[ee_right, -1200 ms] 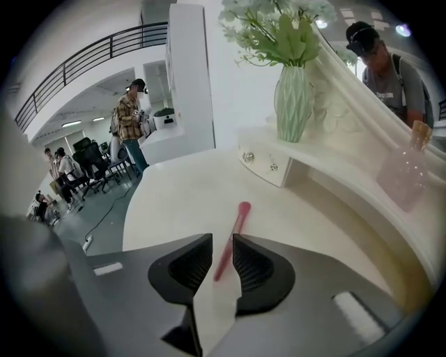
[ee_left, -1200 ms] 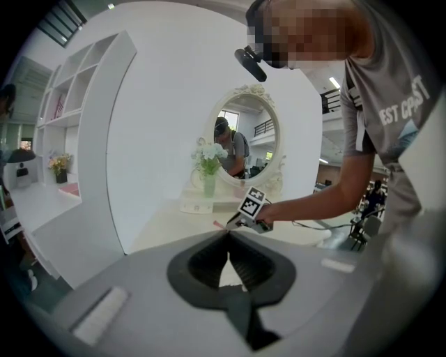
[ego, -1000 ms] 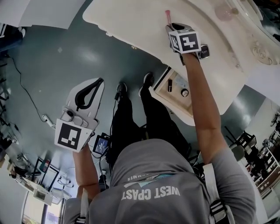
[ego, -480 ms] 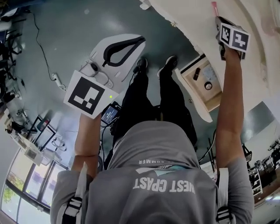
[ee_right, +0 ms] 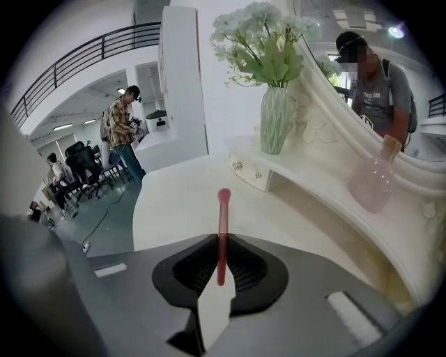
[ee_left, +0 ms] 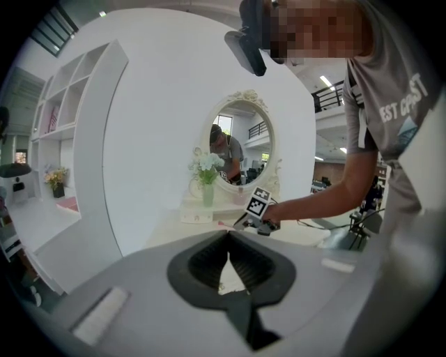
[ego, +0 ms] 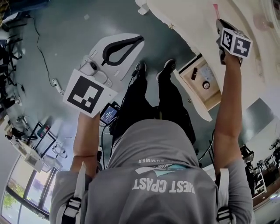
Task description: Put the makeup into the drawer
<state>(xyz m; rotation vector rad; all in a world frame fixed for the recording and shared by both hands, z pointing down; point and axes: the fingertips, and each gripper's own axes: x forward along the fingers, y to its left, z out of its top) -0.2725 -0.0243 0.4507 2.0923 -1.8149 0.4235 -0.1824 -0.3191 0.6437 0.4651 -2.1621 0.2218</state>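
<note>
A thin pink makeup stick with a rounded tip is pinched upright between the jaws of my right gripper, held a little above the cream vanity top. In the head view the same stick pokes out past my right gripper at the top right. Below it the vanity drawer stands pulled out, with a dark tube and a round piece inside. My left gripper hangs over the floor at the left, jaws together and empty; in its own view the left gripper faces the vanity.
A vase of flowers and a pink bottle stand on the raised shelf by the mirror. The person's legs and shoes are beside the open drawer. Cables lie on the floor; people stand in the background.
The right gripper has lifted off the vanity top with the pink stick in its jaws. The left gripper has risen towards the camera. The head view has swung left.
</note>
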